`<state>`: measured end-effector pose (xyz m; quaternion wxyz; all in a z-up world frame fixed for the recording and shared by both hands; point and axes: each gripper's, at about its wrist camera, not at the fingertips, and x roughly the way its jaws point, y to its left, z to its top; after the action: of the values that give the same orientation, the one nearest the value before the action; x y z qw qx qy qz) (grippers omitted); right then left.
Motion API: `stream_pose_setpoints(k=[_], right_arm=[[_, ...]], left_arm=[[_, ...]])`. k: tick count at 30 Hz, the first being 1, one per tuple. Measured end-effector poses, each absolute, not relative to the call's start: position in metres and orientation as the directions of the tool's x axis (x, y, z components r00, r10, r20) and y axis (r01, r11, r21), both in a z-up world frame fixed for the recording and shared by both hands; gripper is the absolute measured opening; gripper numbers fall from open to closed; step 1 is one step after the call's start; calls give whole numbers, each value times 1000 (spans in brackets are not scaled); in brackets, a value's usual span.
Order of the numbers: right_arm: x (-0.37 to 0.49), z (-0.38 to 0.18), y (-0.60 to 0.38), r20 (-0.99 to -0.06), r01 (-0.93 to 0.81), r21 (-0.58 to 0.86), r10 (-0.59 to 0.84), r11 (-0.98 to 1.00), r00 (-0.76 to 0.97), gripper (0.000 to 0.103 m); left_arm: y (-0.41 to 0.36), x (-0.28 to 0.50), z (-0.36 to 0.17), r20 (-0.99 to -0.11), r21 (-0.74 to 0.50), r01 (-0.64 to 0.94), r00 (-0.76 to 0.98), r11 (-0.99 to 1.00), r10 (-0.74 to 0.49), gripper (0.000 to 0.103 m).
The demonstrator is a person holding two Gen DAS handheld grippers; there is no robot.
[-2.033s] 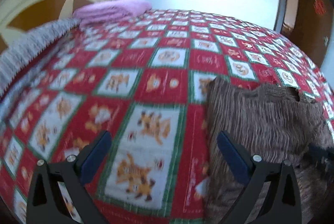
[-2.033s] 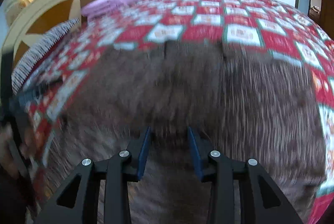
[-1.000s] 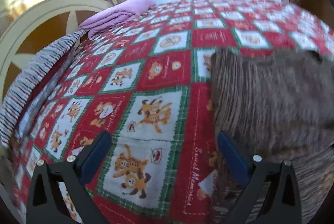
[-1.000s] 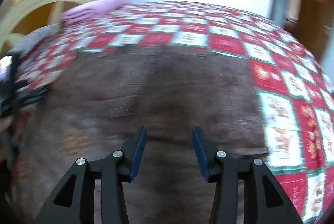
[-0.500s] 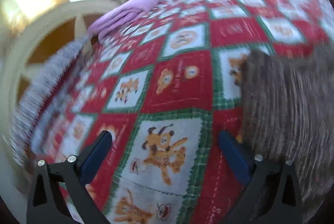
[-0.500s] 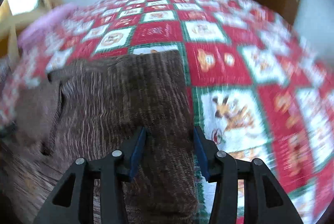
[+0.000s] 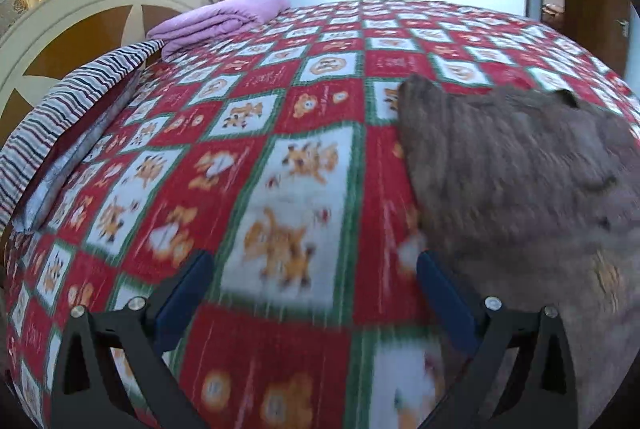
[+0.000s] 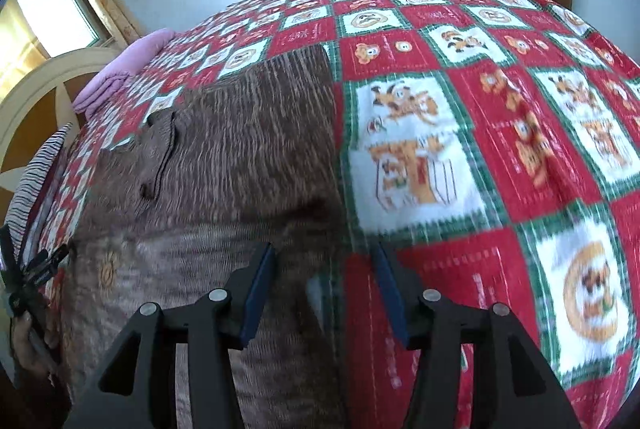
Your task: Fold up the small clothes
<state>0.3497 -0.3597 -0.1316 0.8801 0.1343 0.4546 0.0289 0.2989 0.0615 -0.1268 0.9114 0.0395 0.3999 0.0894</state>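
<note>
Brown garment lies flat on the bed's red patterned quilt. Right gripper fingers have just been opening, half apart over the garment's right edge, gripping nothing. Left gripper fingers stand wide, empty, beside the garment's left edge.

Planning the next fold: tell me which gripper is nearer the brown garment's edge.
Right. The right gripper straddles the brown garment edge; the left gripper hangs over the bedspread beside it.
</note>
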Motion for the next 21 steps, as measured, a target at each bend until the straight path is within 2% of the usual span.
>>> stream_pose_setpoints(k=[5,10,21], right_arm=[[338,-132,-365,-799,76,295,202,952,567,54],[319,-129,-354,-824,44,248,187,968,535,64],[268,-128,-343,-822,17,198,157,980,547,64]], left_arm=[[66,263,-121,-711,107,-98,688,990,144,103],[56,236,-125,-716,137,-69,682,988,147,103],[37,203,-132,-735,133,-26,668,991,116,103]])
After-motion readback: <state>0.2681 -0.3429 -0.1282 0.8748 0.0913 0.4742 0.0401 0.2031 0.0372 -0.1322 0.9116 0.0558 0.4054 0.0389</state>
